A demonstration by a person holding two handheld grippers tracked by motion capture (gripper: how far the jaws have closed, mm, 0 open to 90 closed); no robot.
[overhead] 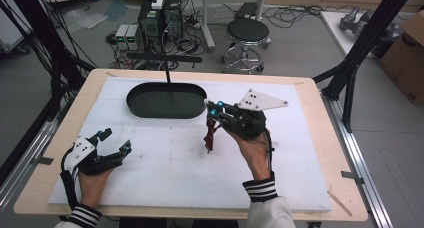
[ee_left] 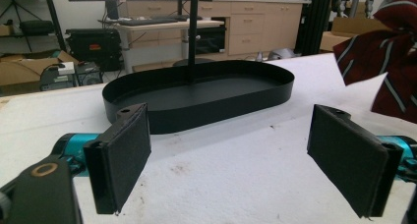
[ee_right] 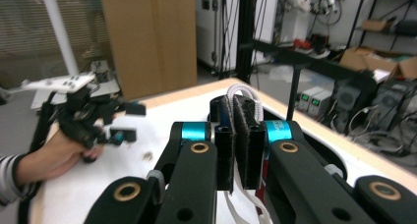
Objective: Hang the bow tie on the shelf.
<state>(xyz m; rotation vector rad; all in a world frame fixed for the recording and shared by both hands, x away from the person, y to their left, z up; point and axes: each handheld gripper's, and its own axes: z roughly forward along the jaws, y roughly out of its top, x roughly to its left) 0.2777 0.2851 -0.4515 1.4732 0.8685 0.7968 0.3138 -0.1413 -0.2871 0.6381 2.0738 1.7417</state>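
Observation:
My right gripper (overhead: 211,108) hovers above the middle of the white mat, just right of the black oval tray (overhead: 134,102). It is shut on the white cord loop (ee_right: 239,90) of a dark red striped cloth item (overhead: 210,136), which hangs below it with its lower end at the mat. The same cloth (ee_left: 393,47) hangs at the upper right of the left gripper view. My left gripper (overhead: 116,140) rests near the mat's front left, open, nothing between its pads (ee_left: 123,155). It points toward the tray (ee_left: 196,113). A thin black post (overhead: 167,70) rises from the tray.
The white mat (overhead: 165,163) covers most of the wooden table (overhead: 305,83). Behind the table stand a black stool (overhead: 247,30) and computer boxes (overhead: 160,20) with cables. Black frame struts (overhead: 350,70) rise past the right edge.

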